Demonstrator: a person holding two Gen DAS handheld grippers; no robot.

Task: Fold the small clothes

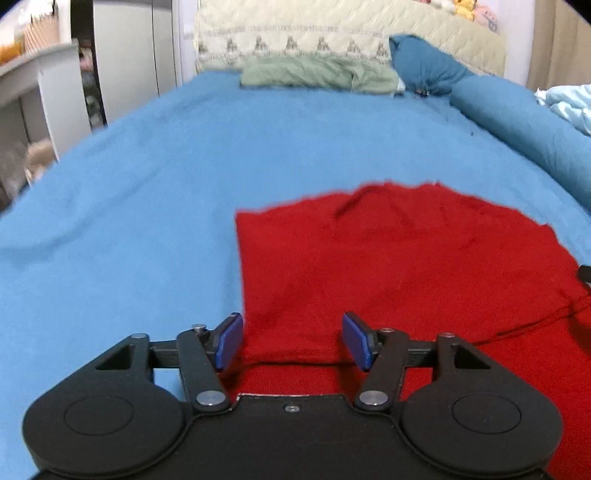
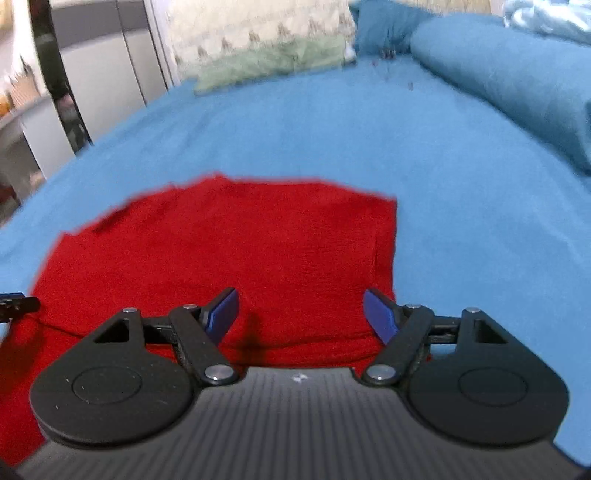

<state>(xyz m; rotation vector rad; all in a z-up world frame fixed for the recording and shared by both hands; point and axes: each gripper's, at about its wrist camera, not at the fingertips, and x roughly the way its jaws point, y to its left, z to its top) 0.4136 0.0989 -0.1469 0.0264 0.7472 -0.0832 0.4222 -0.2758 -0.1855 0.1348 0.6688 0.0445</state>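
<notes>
A red knit garment [image 1: 399, 258] lies flat on the blue bedsheet [image 1: 147, 206]; it also shows in the right wrist view [image 2: 229, 251]. My left gripper [image 1: 291, 341] is open, its blue pads over the garment's near left corner, with a folded edge of red cloth between the fingers. My right gripper [image 2: 301, 315] is open over the garment's near right corner, a fold line running between its fingers. A small part of the other gripper [image 2: 14, 301] shows at the left edge of the right wrist view.
A green pillow [image 1: 317, 75] and a cream quilted headboard cover [image 1: 332, 33] lie at the bed's far end. A rolled blue blanket [image 1: 524, 125] runs along the right. A white shelf unit [image 1: 37, 92] stands to the left of the bed.
</notes>
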